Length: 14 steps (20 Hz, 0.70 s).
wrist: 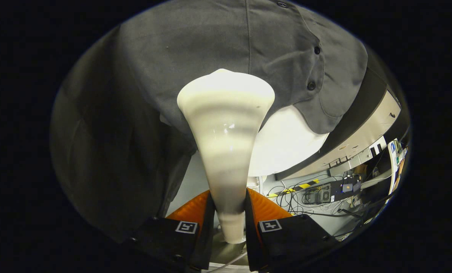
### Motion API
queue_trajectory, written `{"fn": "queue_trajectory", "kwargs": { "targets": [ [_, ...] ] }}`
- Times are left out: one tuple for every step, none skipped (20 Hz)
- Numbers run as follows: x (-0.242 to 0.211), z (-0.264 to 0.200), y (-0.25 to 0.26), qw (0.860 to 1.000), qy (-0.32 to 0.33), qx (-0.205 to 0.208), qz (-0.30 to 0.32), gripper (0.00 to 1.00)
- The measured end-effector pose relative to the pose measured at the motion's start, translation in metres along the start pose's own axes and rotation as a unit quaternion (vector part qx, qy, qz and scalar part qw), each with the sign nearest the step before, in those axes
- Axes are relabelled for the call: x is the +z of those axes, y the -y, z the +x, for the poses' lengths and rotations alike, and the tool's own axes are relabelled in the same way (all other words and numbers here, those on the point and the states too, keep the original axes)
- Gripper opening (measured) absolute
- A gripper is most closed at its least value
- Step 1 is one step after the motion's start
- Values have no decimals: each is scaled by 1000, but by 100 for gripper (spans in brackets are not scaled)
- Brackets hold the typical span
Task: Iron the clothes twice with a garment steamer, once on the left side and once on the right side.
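Note:
My gripper (227,216) is shut on the narrow handle of a cream-white garment steamer (226,140), one finger pressing on each side of it. The steamer widens away from the fingers into a broad head (226,89) that lies against a dark grey shirt (195,49). The shirt hangs just beyond the fingers, with a row of dark buttons (311,85) along its placket to the right of the steamer head. The steamer's face is hidden against the cloth.
A bright white rounded surface (286,144) shows under the shirt's hem. Beyond it runs a pale cabinet front (362,136). On the floor below lie tangled cables (298,197), black-and-yellow tape (305,185) and a dark equipment box (332,191).

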State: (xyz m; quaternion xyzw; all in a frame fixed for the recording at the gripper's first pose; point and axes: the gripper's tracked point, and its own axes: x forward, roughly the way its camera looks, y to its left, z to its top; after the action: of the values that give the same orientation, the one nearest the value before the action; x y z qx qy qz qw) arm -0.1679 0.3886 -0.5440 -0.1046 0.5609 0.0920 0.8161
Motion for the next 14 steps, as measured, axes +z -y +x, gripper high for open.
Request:
{"fn": "queue_trajectory", "kwargs": {
  "targets": [
    [-4, 3, 1, 1000, -3, 0, -1, 45],
    [-8, 6, 4, 1000, -7, 0, -1, 45],
    [-13, 11, 7, 1000, -11, 0, -1, 45],
    [-16, 14, 8, 1000, -14, 0, 0, 45],
    [-19, 16, 7, 1000, -18, 0, 0, 45],
    [-22, 17, 10, 1000, -21, 0, 0, 45],
    [-25, 20, 12, 1000, -23, 0, 1, 45],
    [-29, 21, 14, 1000, -25, 0, 2, 45],
    [-32, 24, 15, 1000, -27, 0, 3, 45],
    [-34, 24, 16, 1000, -29, -1, 4, 45],
    [-37, 27, 19, 999, -32, -1, 5, 45],
    [-40, 29, 21, 999, -35, -1, 6, 45],
    [-44, 29, 23, 999, -38, -2, 6, 45],
    [-47, 29, 24, 999, -41, -2, 6, 45]
  ]
}}
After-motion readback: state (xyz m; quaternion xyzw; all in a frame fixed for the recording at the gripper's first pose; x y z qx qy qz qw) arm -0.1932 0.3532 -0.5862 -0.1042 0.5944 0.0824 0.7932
